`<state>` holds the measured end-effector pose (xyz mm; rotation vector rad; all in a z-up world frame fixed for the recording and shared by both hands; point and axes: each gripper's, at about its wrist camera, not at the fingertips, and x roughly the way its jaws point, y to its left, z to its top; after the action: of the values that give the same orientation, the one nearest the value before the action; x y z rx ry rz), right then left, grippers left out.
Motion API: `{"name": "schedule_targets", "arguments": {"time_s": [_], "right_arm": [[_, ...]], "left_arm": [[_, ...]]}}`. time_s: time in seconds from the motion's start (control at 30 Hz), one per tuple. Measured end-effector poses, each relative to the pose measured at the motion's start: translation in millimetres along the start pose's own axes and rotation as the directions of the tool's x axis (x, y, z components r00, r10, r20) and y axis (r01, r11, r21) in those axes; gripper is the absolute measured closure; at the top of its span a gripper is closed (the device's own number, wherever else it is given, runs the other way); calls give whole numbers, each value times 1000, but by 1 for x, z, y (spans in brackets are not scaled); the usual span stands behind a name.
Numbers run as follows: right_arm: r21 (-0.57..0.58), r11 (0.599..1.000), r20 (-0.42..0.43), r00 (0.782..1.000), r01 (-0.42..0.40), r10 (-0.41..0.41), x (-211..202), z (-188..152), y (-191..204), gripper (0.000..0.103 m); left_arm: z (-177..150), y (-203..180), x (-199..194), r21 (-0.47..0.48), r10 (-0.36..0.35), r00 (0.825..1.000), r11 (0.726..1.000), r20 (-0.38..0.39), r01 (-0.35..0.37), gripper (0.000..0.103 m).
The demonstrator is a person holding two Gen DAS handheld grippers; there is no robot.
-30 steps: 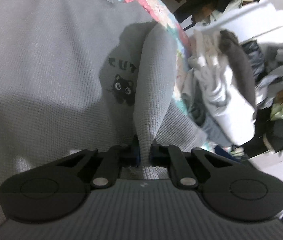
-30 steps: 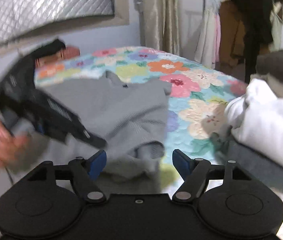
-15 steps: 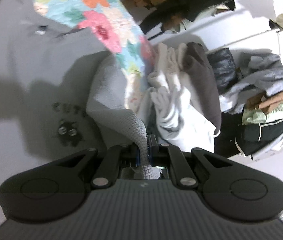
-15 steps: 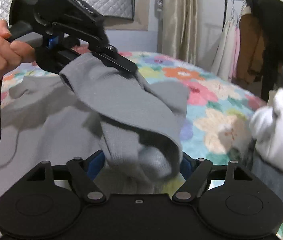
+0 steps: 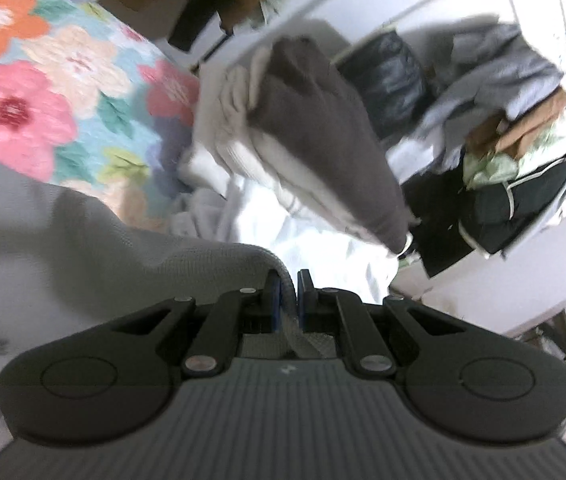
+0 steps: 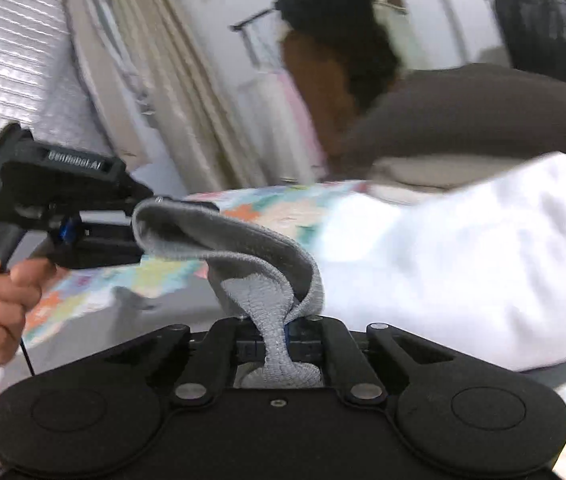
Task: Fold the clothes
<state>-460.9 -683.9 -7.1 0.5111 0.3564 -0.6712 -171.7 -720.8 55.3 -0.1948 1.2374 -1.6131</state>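
Grey waffle-knit sleeve point(image 6: 243, 252) was pinched at both ends by the left gripper point(image 5: 287, 292) and right gripper point(image 6: 279, 328), probably to be folded across the shirt point(image 5: 43, 240).

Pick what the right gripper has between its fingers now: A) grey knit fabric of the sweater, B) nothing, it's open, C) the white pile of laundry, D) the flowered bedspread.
A: in the right wrist view the right gripper is shut on a bunched strip of the grey sweater, which runs up and across to the left gripper.
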Motion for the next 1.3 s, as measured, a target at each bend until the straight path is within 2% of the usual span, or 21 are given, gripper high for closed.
{"name": "schedule_targets", "arguments": {"time_s": [0.1,0.13,0.23,0.3,0.37,0.4,0.43,0.5,0.57,0.63,0.7,0.73,0.77,0.87,0.97,1.03,1.07,1.1,1.17,1.23,1.3], "right_arm": [[27,998,-15,999,48,-48,0,-12,-11,99],[32,998,-17,998,63,-62,0,-15,-11,98],[42,995,-23,996,93,-92,3,-18,-12,98],[50,994,-21,995,95,-94,4,-19,-12,97],[72,995,-1,998,70,-70,2,-20,-15,89],[96,994,9,999,53,-54,2,-20,-18,81],[123,992,17,999,35,-37,2,-19,-23,77],[95,994,35,998,55,-59,0,-16,-19,77],[53,995,54,995,86,-89,-2,-12,-13,77],[11,993,75,990,118,-118,-4,-8,-8,77],[-30,988,96,985,150,-146,-6,-4,-2,79],[-50,985,108,981,166,-160,-7,-1,1,94],[-70,981,119,978,182,-173,-8,1,3,100],[-128,964,155,965,232,-211,-11,7,12,100],[-189,939,197,948,288,-252,-12,12,18,100],[-243,893,138,924,380,-356,10,11,10,98],[-244,882,114,916,402,-386,15,13,5,98],[-207,896,104,919,393,-379,12,15,0,97],[-126,913,117,919,389,-375,4,22,1,83],[-84,879,177,875,470,-451,-7,27,10,55],[-62,864,216,852,499,-477,-18,35,19,54]], "left_arm": [[-6,-5,17,28,3,1000,1000,6,-3,94],[-9,-7,17,39,-6,1000,999,18,6,91],[-19,-9,1,59,-34,998,998,59,30,70],[-27,-4,-16,80,-19,996,997,92,12,64],[-34,8,-34,103,40,995,993,94,-50,62],[-38,17,-43,116,101,991,987,87,-110,62],[-42,26,-51,136,164,984,976,69,-172,62],[-50,47,-63,183,311,950,933,32,-311,62],[-59,71,-74,239,456,890,864,-1,-442,62],[-69,93,-87,278,533,845,817,-32,-505,62],[-76,115,-100,262,559,827,808,-60,-527,58],[-79,126,-107,241,562,824,812,-74,-532,52],[-82,136,-113,218,563,823,816,-83,-536,52],[-88,154,-134,169,540,838,835,-72,-523,52],[-93,159,-144,163,531,844,842,-76,-515,51],[-95,161,-145,176,534,841,839,-85,-515,51],[-95,160,-145,188,536,840,837,-86,-514,51],[-96,159,-145,200,537,839,834,-87,-514,51],[-96,159,-145,226,543,835,827,-86,-515,51],[-94,162,-149,225,544,835,826,-81,-517,51],[-92,165,-155,197,524,849,842,-72,-503,50]]}}
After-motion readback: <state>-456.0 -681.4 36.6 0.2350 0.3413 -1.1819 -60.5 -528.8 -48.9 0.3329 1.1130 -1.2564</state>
